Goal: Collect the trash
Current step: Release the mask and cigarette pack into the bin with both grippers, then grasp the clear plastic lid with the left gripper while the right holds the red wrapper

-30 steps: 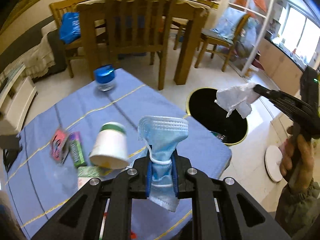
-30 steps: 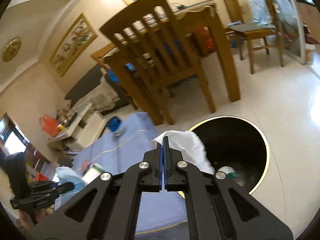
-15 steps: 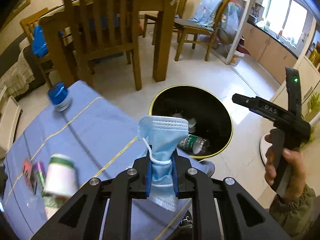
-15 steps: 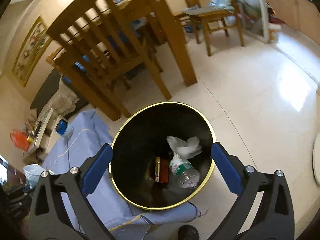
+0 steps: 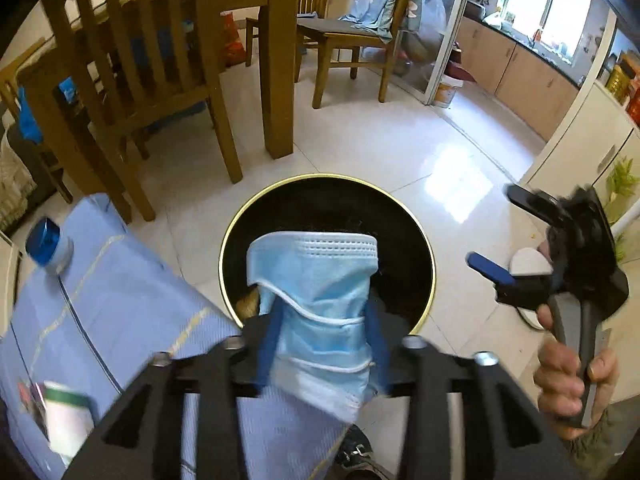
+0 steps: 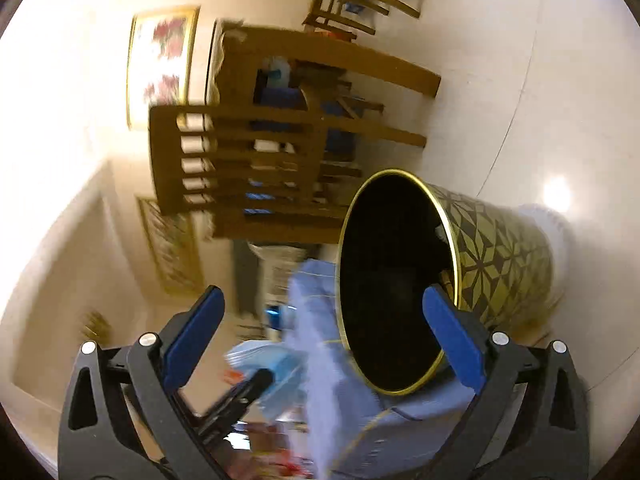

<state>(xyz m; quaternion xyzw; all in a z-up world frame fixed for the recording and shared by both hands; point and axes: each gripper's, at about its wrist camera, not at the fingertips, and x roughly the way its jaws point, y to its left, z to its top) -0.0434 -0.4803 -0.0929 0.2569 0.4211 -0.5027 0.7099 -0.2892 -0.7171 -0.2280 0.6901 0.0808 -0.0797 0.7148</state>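
From the left wrist, the left gripper has its jaws opening with a pleated, soft blue face mask between the blue pads, right over the round black bin with its thin gold rim; the right gripper is held beside the bin. From the right wrist, the right gripper stands wide and empty, the bin's gold geometric wall showing.

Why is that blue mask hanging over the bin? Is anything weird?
Nothing is broken or spilled. The face mask hangs between the left gripper's opening jaws, above the trash bin, ready to drop in.
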